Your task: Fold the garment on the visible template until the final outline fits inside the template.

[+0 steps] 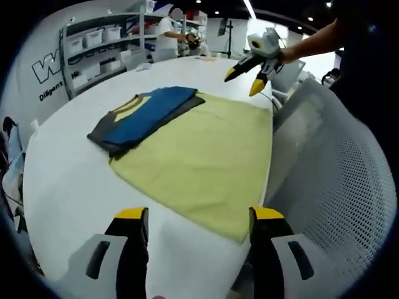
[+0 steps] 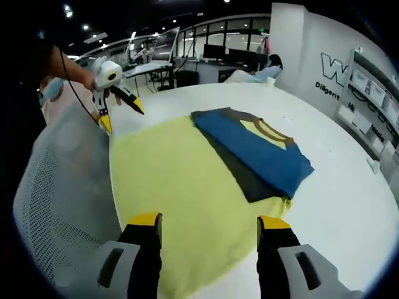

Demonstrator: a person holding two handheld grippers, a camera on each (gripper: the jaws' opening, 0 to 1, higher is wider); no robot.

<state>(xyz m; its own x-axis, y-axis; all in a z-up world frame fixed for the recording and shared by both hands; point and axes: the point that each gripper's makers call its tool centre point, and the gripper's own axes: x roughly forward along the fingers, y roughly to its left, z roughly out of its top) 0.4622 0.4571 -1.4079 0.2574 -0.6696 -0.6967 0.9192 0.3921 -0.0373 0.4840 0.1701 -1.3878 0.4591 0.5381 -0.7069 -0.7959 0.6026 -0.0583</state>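
A folded garment [image 1: 146, 115], blue over dark grey with a yellow collar, lies across one edge of the yellow-green template cloth [image 1: 206, 156], partly on the white table [image 1: 68, 180]. My left gripper [image 1: 199, 218] hovers open over the template's near corner, holding nothing. My right gripper [image 1: 244, 84] is held open in a hand beyond the far corner. In the right gripper view the garment [image 2: 255, 146] sits right of the template [image 2: 174, 187]. The right gripper [image 2: 211, 221] is open over the cloth, and the left gripper [image 2: 123, 118] is open at the upper left.
A grey mesh chair back [image 1: 336, 174] stands against the table edge by the template, also seen as the chair back [image 2: 62, 187]. Shelving with bins [image 1: 100, 50] lines the wall. A person [image 1: 168, 31] stands far behind the table.
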